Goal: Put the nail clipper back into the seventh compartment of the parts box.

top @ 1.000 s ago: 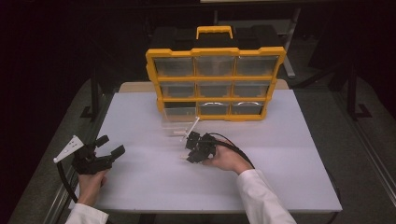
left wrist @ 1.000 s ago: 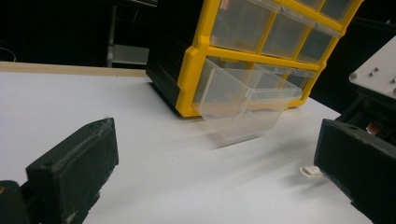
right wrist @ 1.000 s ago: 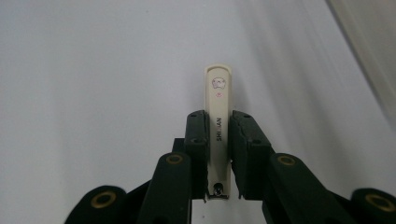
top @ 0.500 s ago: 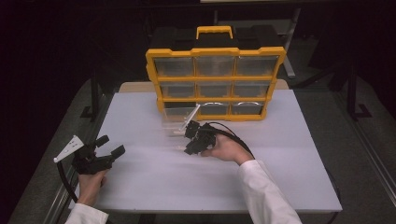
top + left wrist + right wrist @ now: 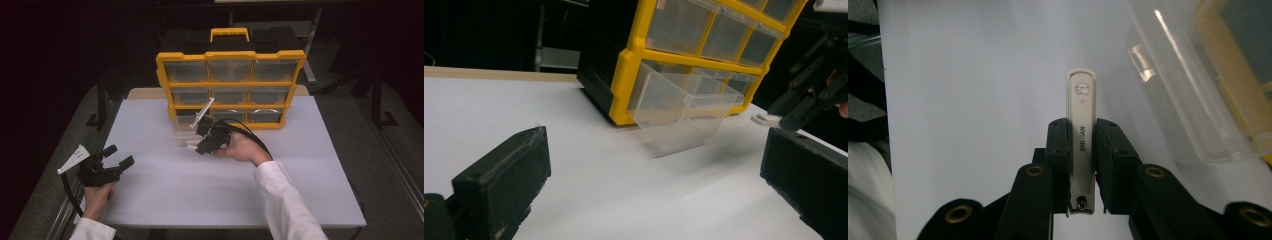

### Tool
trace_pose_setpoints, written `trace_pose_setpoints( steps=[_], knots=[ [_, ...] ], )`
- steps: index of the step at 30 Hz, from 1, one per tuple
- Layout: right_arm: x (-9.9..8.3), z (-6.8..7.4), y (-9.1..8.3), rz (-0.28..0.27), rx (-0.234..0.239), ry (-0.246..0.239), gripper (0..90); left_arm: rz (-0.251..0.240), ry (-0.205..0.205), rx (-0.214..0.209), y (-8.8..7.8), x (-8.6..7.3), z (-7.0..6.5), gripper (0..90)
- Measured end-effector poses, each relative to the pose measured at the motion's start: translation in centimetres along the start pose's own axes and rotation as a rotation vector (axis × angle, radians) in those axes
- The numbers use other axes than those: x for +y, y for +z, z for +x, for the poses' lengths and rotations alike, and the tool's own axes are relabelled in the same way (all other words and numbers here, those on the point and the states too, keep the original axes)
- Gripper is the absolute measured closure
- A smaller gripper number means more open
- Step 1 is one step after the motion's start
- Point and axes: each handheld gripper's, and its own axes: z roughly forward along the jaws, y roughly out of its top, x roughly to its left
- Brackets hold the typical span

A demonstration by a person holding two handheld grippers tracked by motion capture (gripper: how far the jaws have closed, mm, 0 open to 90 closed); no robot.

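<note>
My right gripper (image 5: 201, 145) is shut on a slim white nail clipper (image 5: 1081, 100), which sticks out past the pads (image 5: 1058, 137) above the white table (image 5: 200, 200). The clipper's tip (image 5: 766, 119) hangs just in front of a clear plastic drawer (image 5: 186, 125) pulled out of the bottom left slot of the yellow organizer (image 5: 230, 85). In the left gripper view the drawer (image 5: 684, 107) juts out, tilted slightly downward. My left gripper (image 5: 120, 154) rests at the table's front left, open with nothing between its fingers.
The organizer stands upright at the back of the table, with three rows of clear drawers and a yellow handle (image 5: 229, 33) on top. Dark floor and metal frames surround the table. A cable (image 5: 255, 137) trails from the right gripper.
My right gripper has risen with the nail clipper and drawn closer to the pulled-out drawer. The left gripper has stayed where it was.
</note>
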Motion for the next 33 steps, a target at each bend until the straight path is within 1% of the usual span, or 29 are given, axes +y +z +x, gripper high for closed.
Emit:
trace_pose_setpoints(
  steps=[4, 13, 16, 19, 23, 28, 31, 33],
  knots=[
    [0.6, -0.3, -0.7, -0.01, -0.019, 0.0, 76.1, 0.002, -0.002, -0.001, 0.0, 0.0, 0.0, 0.0],
    [2.2, -1.5, -2.4, -0.038, -0.052, 0.001, 76.1, 0.0, -0.001, -0.002, 0.0, 0.0, 0.0, 0.0],
    [2.6, -2.0, -2.5, -0.029, -0.066, 0.01, 76.1, 0.001, -0.002, -0.003, 0.0, 0.0, 0.1, 0.0],
    [2.9, -2.5, -2.6, -0.039, -0.069, 0.025, 76.1, 0.001, -0.001, -0.002, 0.0, 0.0, 0.1, 0.0],
    [3.4, -2.8, -2.6, -0.039, -0.08, 0.017, 76.1, 0.0, -0.004, -0.003, 0.0, 0.0, 0.1, 0.0],
    [4.1, -3.4, -2.7, -0.044, -0.089, 0.028, 76.1, -0.004, -0.005, -0.003, 0.0, 0.0, 0.1, 0.0],
    [4.5, -3.8, -2.8, -0.04, -0.096, 0.027, 76.1, -0.004, -0.006, -0.003, 0.1, 0.0, 0.1, 0.0],
    [4.6, -4.0, -2.8, -0.046, -0.099, 0.029, 76.1, -0.005, -0.006, -0.003, 0.1, 0.0, 0.1, 0.0]
  ],
)
